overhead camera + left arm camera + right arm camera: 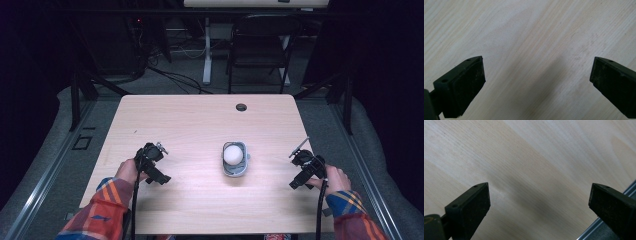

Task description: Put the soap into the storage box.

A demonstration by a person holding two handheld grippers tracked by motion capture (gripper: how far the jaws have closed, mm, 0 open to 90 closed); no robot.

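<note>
Where the light wooden table (200, 120) is viewed from the high view, a grey container (235, 159) holding a white ball (233, 154) sits slightly right of centre, upright, with the ball resting inside its rim. The left claw (151, 167) is positioned well to the left of the container, held in the person's left hand (129, 171). The right claw (304, 169) is positioned well to the right, near the table's right edge, held in the right hand (337, 179). Both are apart from the container. In the left gripper view, the jaws stand wide apart over bare wood grain, with nothing between them. In the right gripper view, the jaws are likewise spread wide and empty, and a metal rail (599, 225) appears beyond the table edge. A dark grommet (241, 107) is set near the far edge. A black chair (260, 45) stands beyond the table.
</note>
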